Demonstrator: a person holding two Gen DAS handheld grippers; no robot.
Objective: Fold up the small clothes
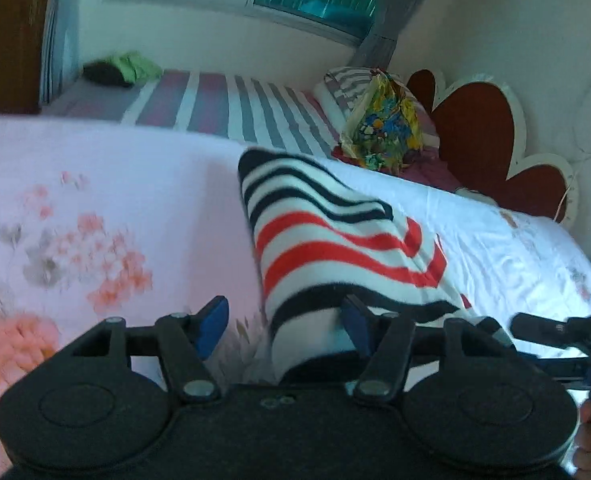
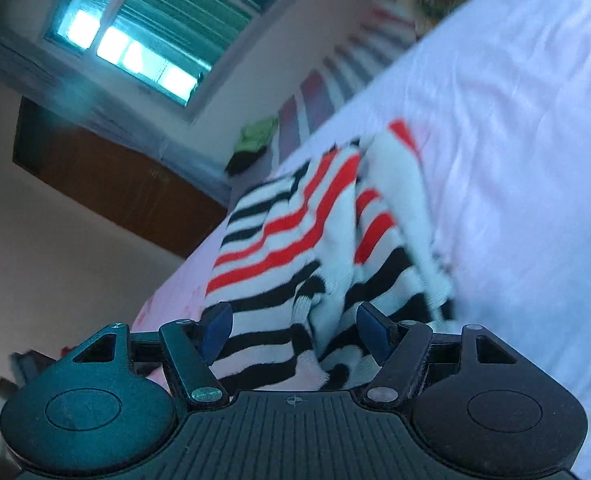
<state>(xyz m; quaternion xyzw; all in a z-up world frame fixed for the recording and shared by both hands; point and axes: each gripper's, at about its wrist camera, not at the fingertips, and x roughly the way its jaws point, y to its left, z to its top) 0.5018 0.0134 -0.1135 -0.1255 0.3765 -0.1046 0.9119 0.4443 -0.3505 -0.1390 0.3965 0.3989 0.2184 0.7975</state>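
- Striped knit garment [image 1: 335,240], white with red and black bands, lies folded on the pale floral bedsheet [image 1: 95,200].
- Left gripper [image 1: 285,320] open, its near edge between the pads.
- Right gripper [image 2: 295,330] open over the hem.

The white knitted garment with red and black stripes [image 1: 335,240] looks soft and fuzzy. Under it, the pale pink floral cotton bed sheet [image 1: 95,208] is smooth, matt and lightly creased. The black plastic left gripper [image 1: 283,320] is matt, with blue rubbery pads [image 1: 215,320] and shiny metal rivets.
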